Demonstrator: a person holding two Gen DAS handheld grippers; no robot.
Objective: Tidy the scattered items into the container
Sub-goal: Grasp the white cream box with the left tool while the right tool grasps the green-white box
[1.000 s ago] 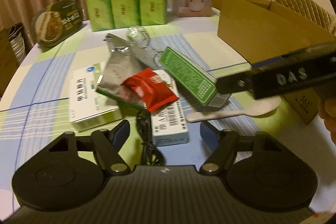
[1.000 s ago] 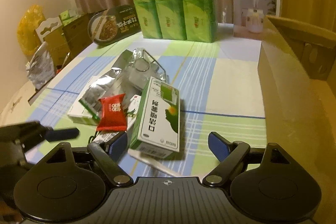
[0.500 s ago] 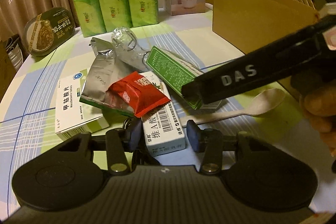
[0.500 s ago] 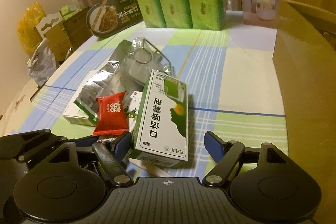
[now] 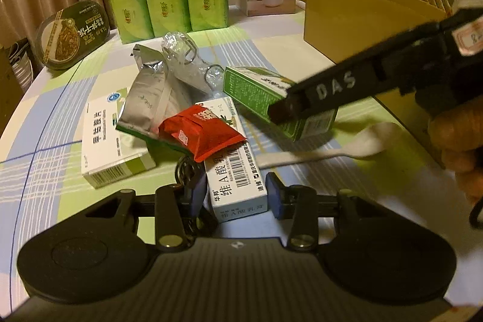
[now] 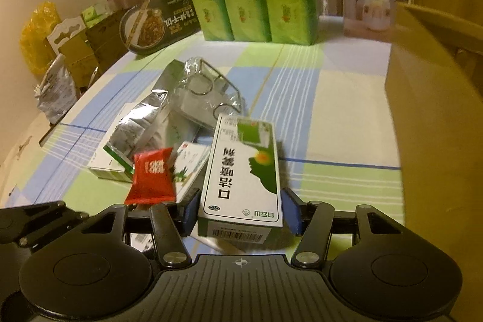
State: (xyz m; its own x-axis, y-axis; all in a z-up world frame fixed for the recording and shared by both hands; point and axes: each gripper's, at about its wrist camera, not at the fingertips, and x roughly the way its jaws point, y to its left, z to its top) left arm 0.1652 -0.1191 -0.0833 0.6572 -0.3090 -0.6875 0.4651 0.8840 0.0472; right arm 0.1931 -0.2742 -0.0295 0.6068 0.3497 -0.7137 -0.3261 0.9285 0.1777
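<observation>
the right gripper (image 6: 240, 210) has its blue pads pressed against both long sides of the green-and-white box (image 6: 243, 177), pinching it near its barcoded end. the left gripper (image 5: 235, 195) brackets the near end of the white barcode box (image 5: 234, 171); its right pad shows a sliver of gap and its left pad is half hidden, so whether it truly grips cannot be told. both boxes sit in the pile at the middle of the checked tablecloth (image 6: 347, 98), and the cardboard container (image 6: 434, 116) stands at three o'clock of the pile, well apart from it.

the likely trouble is on the left: the red packet (image 5: 200, 130) and the silver foil pouch (image 5: 145, 101) lie across the far half of the white barcode box, so lifting it would probably tip them off or drag them along. a dark cable (image 5: 184, 171) coiled just beside the left pad could snag in the closing jaw. the green-and-white box is held only at one end, so it may pivot and sag on the way to the container.

only the left wrist view shows the pale spoon (image 5: 341, 145) at four o'clock of the pile, the person's hand (image 5: 459, 141) and the right gripper's finger laid along the green box. only the right wrist view shows that box's printed top face and both pads seated on it.
</observation>
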